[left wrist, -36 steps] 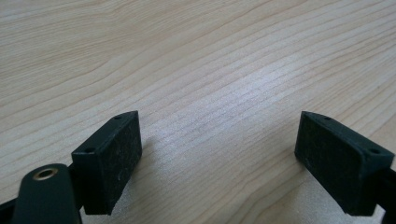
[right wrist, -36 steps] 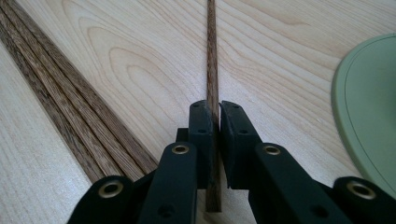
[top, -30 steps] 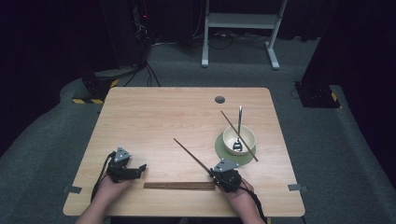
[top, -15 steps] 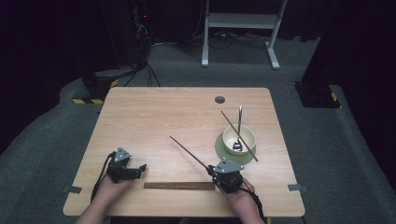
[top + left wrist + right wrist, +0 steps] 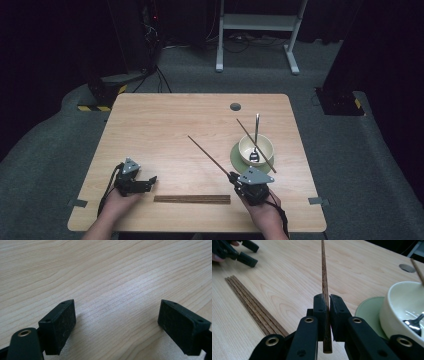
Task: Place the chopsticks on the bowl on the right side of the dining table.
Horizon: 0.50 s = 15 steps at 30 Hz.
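Note:
My right gripper (image 5: 235,178) (image 5: 326,305) is shut on a dark wooden chopstick (image 5: 208,156) (image 5: 324,272), held near its thick end; the thin end points up and away to the far left over the table. More chopsticks (image 5: 192,199) (image 5: 253,306) lie bundled flat near the front edge, left of that gripper. A cream bowl (image 5: 256,149) (image 5: 404,308) on a green saucer (image 5: 237,159) (image 5: 367,310) holds a spoon (image 5: 256,135) and another chopstick (image 5: 256,145). My left gripper (image 5: 152,181) (image 5: 117,325) rests at the front left, open, bare wood between its pads.
The wooden table (image 5: 165,125) has a round cable hole (image 5: 235,106) at the back. A white desk frame (image 5: 257,30) and dark equipment stand on the carpet beyond it. Tape tabs mark the front corners.
The right gripper has risen with the chopstick, and the stick's far tip has swung higher and further back. The left gripper has stayed in place.

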Each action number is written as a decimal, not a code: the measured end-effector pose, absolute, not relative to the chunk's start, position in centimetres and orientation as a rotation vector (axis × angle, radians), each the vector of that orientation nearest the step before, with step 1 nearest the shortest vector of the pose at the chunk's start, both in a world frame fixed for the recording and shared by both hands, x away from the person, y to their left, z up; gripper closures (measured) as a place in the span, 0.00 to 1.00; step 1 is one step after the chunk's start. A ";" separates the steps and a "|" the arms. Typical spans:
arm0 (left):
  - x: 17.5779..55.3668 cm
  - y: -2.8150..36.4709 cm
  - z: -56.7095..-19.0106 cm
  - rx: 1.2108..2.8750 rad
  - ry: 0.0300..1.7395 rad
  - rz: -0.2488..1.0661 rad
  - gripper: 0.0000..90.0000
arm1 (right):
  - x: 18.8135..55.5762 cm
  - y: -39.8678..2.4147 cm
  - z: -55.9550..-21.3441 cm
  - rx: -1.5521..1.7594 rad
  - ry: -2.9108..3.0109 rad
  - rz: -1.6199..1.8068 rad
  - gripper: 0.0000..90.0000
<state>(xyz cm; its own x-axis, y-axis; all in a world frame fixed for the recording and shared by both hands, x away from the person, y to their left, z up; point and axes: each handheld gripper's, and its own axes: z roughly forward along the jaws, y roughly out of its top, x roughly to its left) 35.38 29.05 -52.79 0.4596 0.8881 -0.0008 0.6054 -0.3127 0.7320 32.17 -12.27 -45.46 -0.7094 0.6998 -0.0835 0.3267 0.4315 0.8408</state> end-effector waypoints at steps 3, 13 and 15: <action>35.4 29.0 -52.8 2.037 1.240 0.538 0.17 | 32.1 -12.9 -44.8 0.884 2.234 1.209 0.93; 35.4 29.0 -52.8 2.038 1.240 0.538 0.17 | 33.1 -15.5 -44.3 0.961 2.164 1.203 0.93; 35.4 29.0 -52.8 2.038 1.240 0.538 0.17 | 33.2 -15.9 -44.2 0.971 2.148 1.194 0.93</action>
